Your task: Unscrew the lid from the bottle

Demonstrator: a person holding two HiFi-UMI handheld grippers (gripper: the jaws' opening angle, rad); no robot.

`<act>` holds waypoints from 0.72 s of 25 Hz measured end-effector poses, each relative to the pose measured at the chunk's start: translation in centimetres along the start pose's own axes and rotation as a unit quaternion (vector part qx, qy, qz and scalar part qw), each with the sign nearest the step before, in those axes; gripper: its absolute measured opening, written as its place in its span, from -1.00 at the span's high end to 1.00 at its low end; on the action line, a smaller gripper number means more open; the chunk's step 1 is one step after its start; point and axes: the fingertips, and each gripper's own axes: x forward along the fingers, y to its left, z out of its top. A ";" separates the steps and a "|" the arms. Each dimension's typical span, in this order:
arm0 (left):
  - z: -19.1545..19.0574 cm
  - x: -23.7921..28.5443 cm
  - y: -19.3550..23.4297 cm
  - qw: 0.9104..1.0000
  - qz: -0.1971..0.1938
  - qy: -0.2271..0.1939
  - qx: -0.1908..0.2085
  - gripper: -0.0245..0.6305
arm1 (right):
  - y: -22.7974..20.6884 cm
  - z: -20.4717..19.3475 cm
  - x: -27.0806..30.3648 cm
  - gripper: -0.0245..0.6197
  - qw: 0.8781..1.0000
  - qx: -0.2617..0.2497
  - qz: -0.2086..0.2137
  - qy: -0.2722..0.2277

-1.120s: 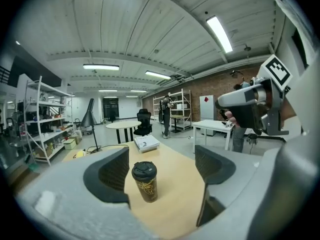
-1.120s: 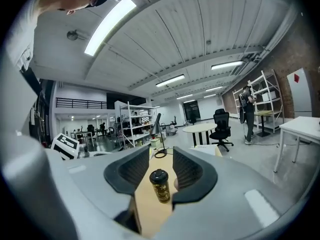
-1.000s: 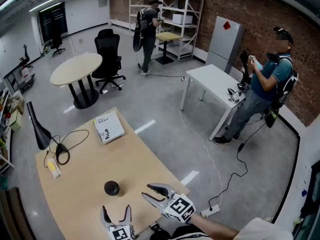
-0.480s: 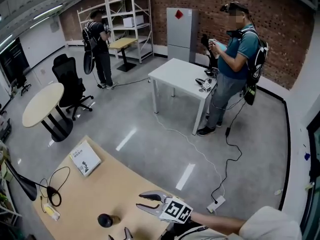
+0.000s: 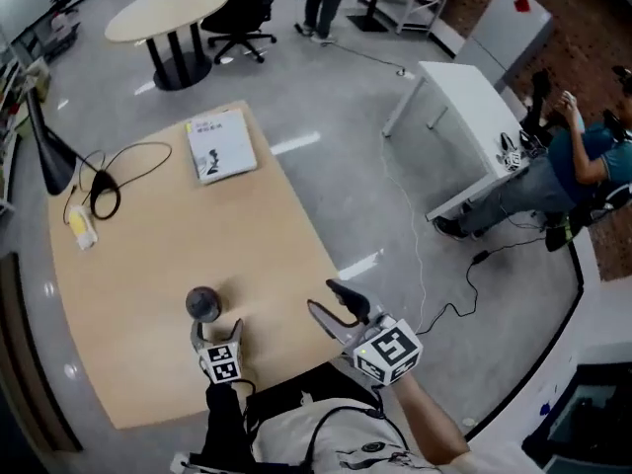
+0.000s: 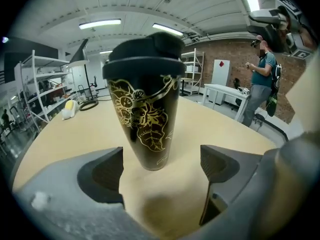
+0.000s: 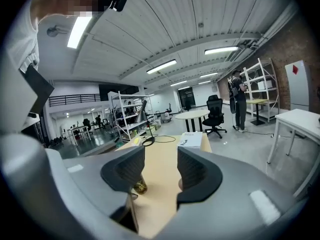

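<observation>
A black bottle (image 5: 202, 304) with a gold pattern (image 6: 145, 114) stands upright near the front of the tan table (image 5: 148, 255). Its black lid (image 6: 147, 49) sits on top. My left gripper (image 5: 217, 329) is open just in front of the bottle, a jaw to either side of its base and neither touching it (image 6: 160, 169). My right gripper (image 5: 324, 300) is raised over the table's right edge, apart from the bottle. Its jaws are opening and nothing is between them (image 7: 160, 171). In the right gripper view the bottle's foot (image 7: 138, 186) peeks from behind the left jaw.
Farther back on the table lie a white book (image 5: 221, 146), a black desk lamp (image 5: 49, 151) with a coiled cable (image 5: 104, 200), and a small yellow-white item (image 5: 81, 227). Beyond the table stand a white desk (image 5: 464, 97), a person (image 5: 583, 166) and a round table (image 5: 168, 8).
The head view has tilted down over the table. My left gripper has closed in on the bottle. My right gripper sits higher and its jaws stand slightly wider.
</observation>
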 end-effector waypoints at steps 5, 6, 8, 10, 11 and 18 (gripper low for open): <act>-0.8 -1.7 -2.1 1.000 -0.016 0.012 0.003 -0.58 | 4.4 -2.6 4.5 0.26 0.994 0.023 0.074 0.075; -0.1 -1.3 -1.7 1.000 -0.014 0.002 0.006 -0.58 | 4.9 -2.8 5.7 0.26 0.994 0.026 0.077 0.079; 1.2 -0.3 -1.2 0.999 -0.011 -0.025 0.016 -0.58 | 5.8 -3.2 7.6 0.27 0.993 0.027 0.077 0.086; 2.0 -0.1 -1.5 0.999 -0.013 -0.046 0.021 -0.58 | 6.3 -3.7 8.4 0.27 0.992 0.027 0.072 0.102; 2.4 -0.1 -1.7 0.998 -0.014 -0.056 0.021 -0.58 | 6.4 -4.0 8.6 0.27 0.991 0.027 0.068 0.110; 5.3 0.2 -2.0 0.989 -0.044 -0.123 0.062 -0.57 | 6.2 -5.5 9.5 0.29 0.990 0.032 0.033 0.134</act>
